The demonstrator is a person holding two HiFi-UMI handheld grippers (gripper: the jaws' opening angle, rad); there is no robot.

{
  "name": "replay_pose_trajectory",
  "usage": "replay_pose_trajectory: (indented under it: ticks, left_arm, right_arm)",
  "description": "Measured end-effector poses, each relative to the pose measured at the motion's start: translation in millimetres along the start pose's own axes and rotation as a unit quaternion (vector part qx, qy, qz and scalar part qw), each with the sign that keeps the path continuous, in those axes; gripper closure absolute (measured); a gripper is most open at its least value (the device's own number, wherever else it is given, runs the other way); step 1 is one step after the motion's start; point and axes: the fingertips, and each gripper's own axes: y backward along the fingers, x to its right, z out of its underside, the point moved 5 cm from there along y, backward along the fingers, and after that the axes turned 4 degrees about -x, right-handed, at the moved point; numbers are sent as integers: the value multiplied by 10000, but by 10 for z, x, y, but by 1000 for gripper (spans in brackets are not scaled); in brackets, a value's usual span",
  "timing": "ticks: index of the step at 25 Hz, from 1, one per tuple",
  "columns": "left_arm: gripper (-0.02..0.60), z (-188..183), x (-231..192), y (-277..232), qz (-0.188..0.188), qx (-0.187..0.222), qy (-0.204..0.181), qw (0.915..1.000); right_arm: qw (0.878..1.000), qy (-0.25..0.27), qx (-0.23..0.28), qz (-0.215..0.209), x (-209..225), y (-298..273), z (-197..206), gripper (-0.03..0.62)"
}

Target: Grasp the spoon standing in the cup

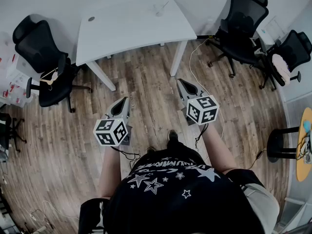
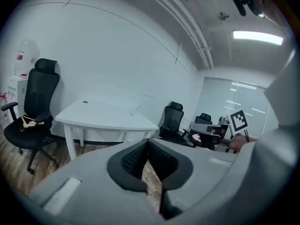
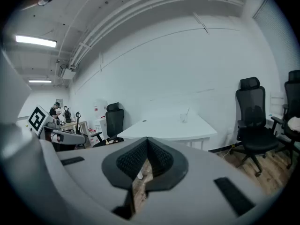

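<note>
A clear cup (image 1: pixel 158 11) with a thin spoon (image 1: pixel 163 6) leaning in it stands near the far edge of the white table (image 1: pixel 126 30). In the right gripper view the cup (image 3: pixel 183 118) and its spoon (image 3: pixel 187 112) show small on the tabletop, well ahead. The cup (image 2: pixel 132 110) is faint in the left gripper view. My left gripper (image 1: pixel 124 100) and right gripper (image 1: pixel 182 82) hang over the wood floor, short of the table's near edge. The tips of each meet, left gripper (image 2: pixel 147 142) and right gripper (image 3: pixel 147 141), with nothing held.
Black office chairs stand at the left (image 1: pixel 46 65) and at the back right (image 1: pixel 241 26). A white cable (image 1: pixel 195 67) trails over the floor by the table leg (image 1: pixel 176 57). A small dark disc (image 1: pixel 91 19) lies on the table. A black stool (image 1: pixel 282 143) stands at the right.
</note>
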Motion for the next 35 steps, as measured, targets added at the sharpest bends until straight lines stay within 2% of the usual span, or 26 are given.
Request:
replay_pose_trajectory:
  ticks: [24, 29, 35]
  left_arm:
    - [574, 287, 16, 563, -68, -49, -213, 9997]
    - [574, 401, -23, 651, -183, -99, -182, 9996]
    - [574, 436, -160, 565, -378, -167, 14, 9991]
  right_arm:
    - [9998, 122, 123, 90, -706, 198, 211, 585]
    - [9997, 35, 49, 240, -687, 307, 349, 585]
    - [9992, -187, 32, 349, -441, 251, 378, 585]
